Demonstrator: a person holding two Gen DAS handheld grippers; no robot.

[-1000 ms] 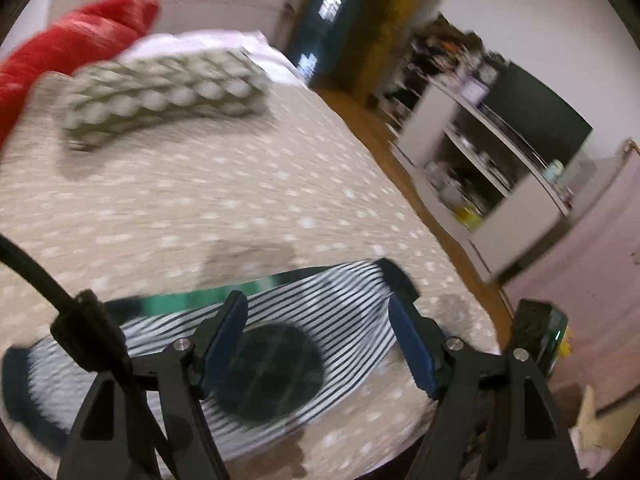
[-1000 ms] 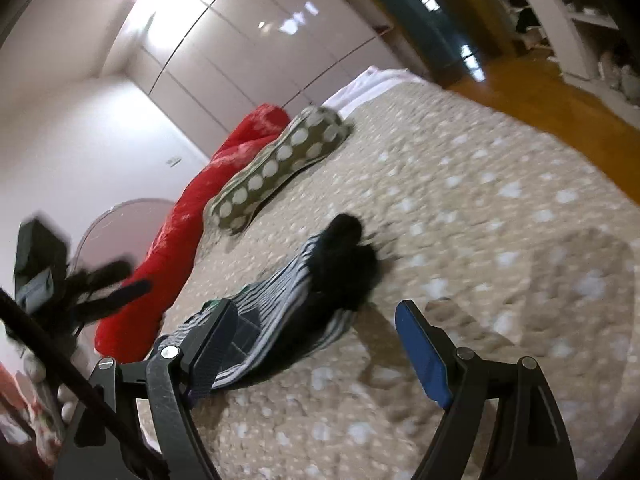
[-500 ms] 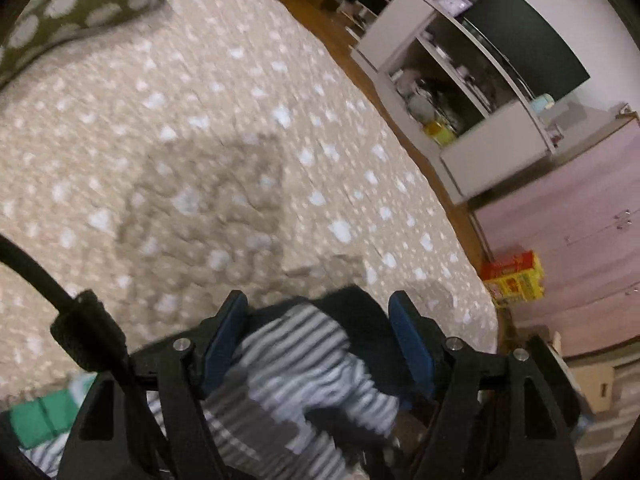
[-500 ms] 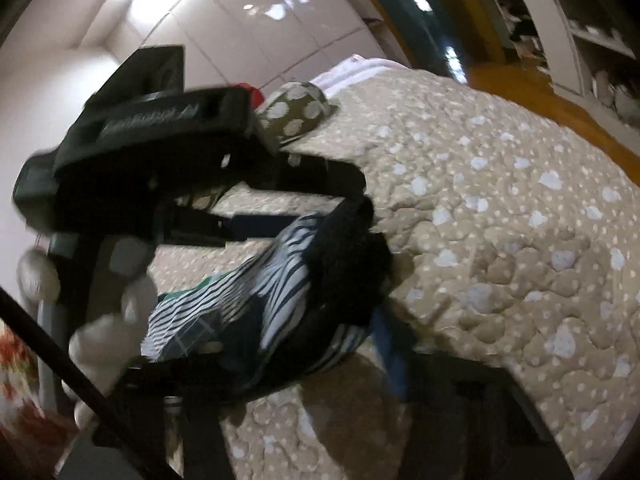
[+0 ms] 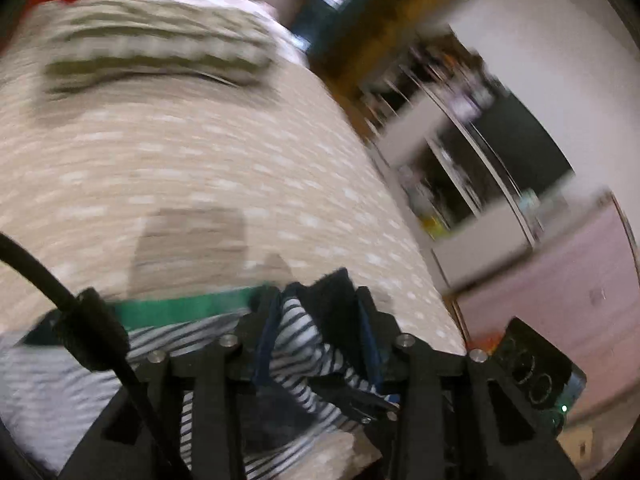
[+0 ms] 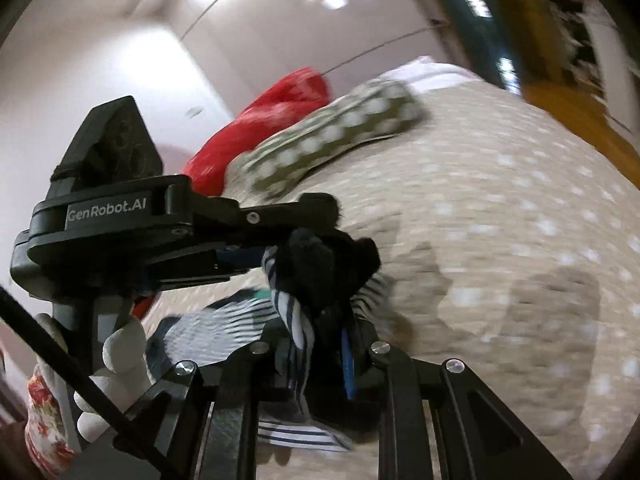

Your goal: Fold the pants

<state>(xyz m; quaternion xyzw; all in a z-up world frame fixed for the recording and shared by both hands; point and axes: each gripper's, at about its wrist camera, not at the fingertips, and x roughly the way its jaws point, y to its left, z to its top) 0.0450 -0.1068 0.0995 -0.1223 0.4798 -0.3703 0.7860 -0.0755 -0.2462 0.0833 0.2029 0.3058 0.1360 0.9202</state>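
Observation:
The pants [image 5: 304,344] are white with dark stripes, a dark cuff and a green waistband [image 5: 180,310]; they lie on the beige spotted bedspread [image 5: 200,168]. My left gripper [image 5: 316,308] is shut on the dark cuffed end of the pants. In the right wrist view my right gripper [image 6: 320,340] is shut on the same bunched end of the pants [image 6: 316,280], lifted off the bed. The left gripper [image 6: 256,240] shows there, clamped on the cloth just above mine.
A green spotted pillow [image 6: 332,136] and a red cushion [image 6: 268,116] lie at the head of the bed. A white shelf unit with a dark screen [image 5: 500,160] stands right of the bed. Wooden floor [image 6: 572,120] runs along the bed's right side.
Both grippers were open over the pants a second ago. Both have closed on the dark cuffed end and lifted it; the views are blurred with motion.

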